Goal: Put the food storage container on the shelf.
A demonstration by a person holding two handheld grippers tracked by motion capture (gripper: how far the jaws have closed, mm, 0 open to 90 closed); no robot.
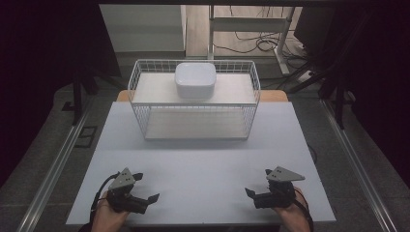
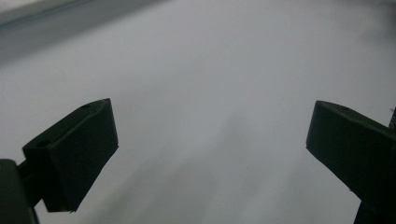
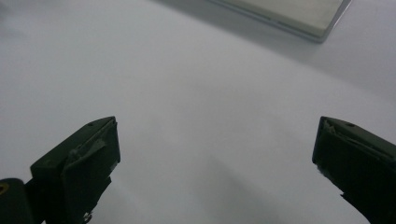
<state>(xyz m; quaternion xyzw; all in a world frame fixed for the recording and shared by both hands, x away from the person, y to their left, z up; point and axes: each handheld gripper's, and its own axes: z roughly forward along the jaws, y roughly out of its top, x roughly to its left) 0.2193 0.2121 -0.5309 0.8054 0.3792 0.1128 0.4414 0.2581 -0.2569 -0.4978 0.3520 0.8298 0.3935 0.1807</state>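
The white lidded container (image 1: 195, 79) sits on the wire rack's (image 1: 193, 104) upper shelf, at upper centre. Both tools, left tool (image 1: 146, 188) and right tool (image 1: 256, 182), rest spread and empty on the counter (image 1: 203, 164) at the bottom. Reaching together, level, probably suits best.

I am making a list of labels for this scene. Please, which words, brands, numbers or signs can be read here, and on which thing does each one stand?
None: no readable text on anything.
White container on the wire rack: plain.
Table: plain.
Left gripper and right gripper: no marking legible.
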